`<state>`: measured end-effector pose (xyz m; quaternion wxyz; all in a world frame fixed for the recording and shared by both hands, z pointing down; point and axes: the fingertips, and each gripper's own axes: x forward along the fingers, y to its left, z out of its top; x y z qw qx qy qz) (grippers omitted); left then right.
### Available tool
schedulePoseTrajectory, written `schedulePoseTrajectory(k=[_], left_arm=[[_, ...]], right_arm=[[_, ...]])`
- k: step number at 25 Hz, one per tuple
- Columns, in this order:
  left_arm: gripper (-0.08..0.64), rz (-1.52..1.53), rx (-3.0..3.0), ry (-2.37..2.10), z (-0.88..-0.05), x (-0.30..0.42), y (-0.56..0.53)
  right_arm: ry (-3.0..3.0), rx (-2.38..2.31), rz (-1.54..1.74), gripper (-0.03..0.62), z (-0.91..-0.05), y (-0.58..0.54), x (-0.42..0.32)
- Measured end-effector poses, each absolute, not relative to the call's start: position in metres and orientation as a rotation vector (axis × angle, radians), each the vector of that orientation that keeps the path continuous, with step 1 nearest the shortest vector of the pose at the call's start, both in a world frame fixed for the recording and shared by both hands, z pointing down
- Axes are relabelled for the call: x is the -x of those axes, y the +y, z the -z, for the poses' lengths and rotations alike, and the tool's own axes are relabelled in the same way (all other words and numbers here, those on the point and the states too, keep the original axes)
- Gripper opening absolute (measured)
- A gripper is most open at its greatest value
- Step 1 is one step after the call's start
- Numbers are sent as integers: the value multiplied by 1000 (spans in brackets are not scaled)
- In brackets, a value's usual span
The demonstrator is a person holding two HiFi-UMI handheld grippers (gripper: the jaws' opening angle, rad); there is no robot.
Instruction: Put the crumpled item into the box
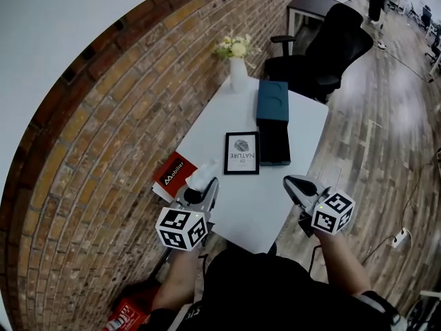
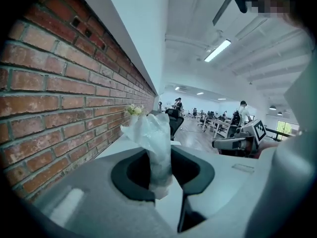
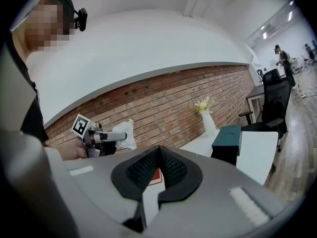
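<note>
Over the table's [image 1: 303, 123] near-left edge, left gripper [image 1: 203, 190] clamps the crumpled item [image 1: 202, 175], clear of the top, likely for carrying. Box [image 1: 274, 145] waits mid-table toward the far edge. Right gripper [image 1: 293, 183] pinched together, empty.

the head view looks from above the person, steeply down and forward, onto the white tabletop [image 1: 303, 126], with the brick wall [image 1: 103, 136] at its left and the left hand-held gripper [image 1: 203, 185] and right hand-held gripper [image 1: 291, 183] near its lower edge. the left gripper view sits low, close behind its own jaws, and faces along the wall toward the vase of flowers [image 2: 132, 110] and the open office, with the right hand-held gripper at its right. the right gripper view, equally close to its jaws, faces across to the wall and catches the left hand-held gripper. all three share wall, flowers and tabletop.
</note>
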<state>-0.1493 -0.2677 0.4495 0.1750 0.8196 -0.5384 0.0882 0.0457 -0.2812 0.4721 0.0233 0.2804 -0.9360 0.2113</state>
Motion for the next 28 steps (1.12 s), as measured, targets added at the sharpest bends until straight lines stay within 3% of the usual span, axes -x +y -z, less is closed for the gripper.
schedulePoseTrajectory(k=[17, 28], left_arm=[[94, -164, -2437, -1336, -454, 209, -298], [94, -197, -2455, -1244, -462, 156, -337]], right_arm=[[-2831, -1035, -569, 0, -452, -287, 35], [-2790, -1123, -620, 0, -462, -322, -17]])
